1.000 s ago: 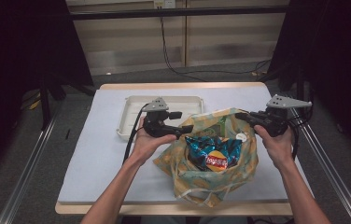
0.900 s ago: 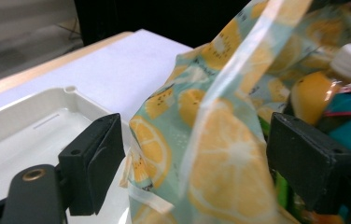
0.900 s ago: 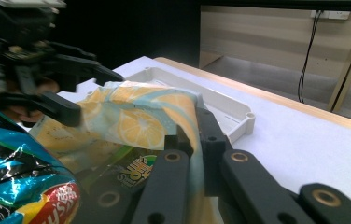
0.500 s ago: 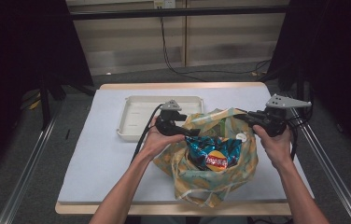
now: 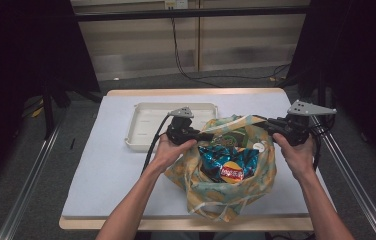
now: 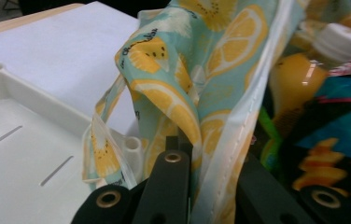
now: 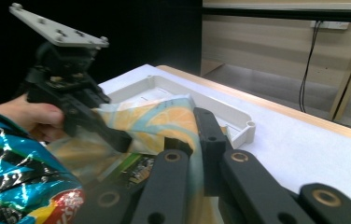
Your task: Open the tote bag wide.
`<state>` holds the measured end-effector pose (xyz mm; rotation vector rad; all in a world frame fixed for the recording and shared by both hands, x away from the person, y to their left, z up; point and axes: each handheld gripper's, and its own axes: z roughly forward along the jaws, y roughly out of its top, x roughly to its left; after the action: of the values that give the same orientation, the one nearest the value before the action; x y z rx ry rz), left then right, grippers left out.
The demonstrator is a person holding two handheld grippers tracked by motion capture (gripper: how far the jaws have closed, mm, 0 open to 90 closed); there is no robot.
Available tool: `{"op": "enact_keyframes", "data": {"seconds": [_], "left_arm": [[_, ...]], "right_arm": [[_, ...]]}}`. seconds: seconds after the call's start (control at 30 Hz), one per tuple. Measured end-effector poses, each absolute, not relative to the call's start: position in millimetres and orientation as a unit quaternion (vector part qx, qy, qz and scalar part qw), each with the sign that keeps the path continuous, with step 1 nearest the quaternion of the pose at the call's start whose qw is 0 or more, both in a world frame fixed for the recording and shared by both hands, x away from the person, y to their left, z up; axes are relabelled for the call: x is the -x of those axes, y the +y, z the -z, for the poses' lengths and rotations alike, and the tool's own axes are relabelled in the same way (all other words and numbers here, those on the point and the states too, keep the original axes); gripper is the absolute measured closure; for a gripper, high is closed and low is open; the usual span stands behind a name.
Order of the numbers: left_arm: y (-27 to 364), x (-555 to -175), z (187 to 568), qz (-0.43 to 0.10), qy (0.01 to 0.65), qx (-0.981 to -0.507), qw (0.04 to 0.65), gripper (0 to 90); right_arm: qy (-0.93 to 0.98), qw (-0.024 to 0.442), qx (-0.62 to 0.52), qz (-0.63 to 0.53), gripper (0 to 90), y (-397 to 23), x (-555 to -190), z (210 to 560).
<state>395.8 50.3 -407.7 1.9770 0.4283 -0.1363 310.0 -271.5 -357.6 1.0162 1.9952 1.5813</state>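
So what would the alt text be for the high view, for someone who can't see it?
A person's two hand-held tongs, left and right, pinch opposite rims of a lemon-print bag on a white table. Inside lie a blue crisp packet and a white-capped bottle; a white tray sits behind.

No legible text on anything.

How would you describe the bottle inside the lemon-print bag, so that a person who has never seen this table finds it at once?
On the white table, right of the white tray, lies an open bag printed with lemon slices. In its mouth, beside the blue crisp packet, stands the bottle. It is the one hard item there, with orange contents and a white screw cap.
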Motion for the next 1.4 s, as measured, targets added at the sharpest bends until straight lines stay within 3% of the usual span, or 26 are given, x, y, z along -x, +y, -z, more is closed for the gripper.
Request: {"op": "enact_keyframes", "data": {"seconds": [0.8, 1.0, 1.2, 1.4], "left_arm": [[60, -359, 370, 0.075, 0.093, -0.826, 0.551, 90.0], [59, -358, 370, 0.082, 0.084, -0.827, 0.550, 90.0], [61, -361, 372, 0.091, 0.080, -0.821, 0.558, 90.0], [65, -364, 375, 0.076, 0.105, -0.819, 0.559, 90.0]], "right_arm": [[0.707, 0.276, -0.381, -0.528, 75.1, -286, -314, 355], [0.701, 0.222, -0.404, -0.544, 72.4, -293, -327, 373], [0.724, 0.153, -0.408, -0.535, 82.1, -285, -340, 403], [0.767, 0.103, -0.382, -0.505, 83.6, -275, -337, 427]]}}
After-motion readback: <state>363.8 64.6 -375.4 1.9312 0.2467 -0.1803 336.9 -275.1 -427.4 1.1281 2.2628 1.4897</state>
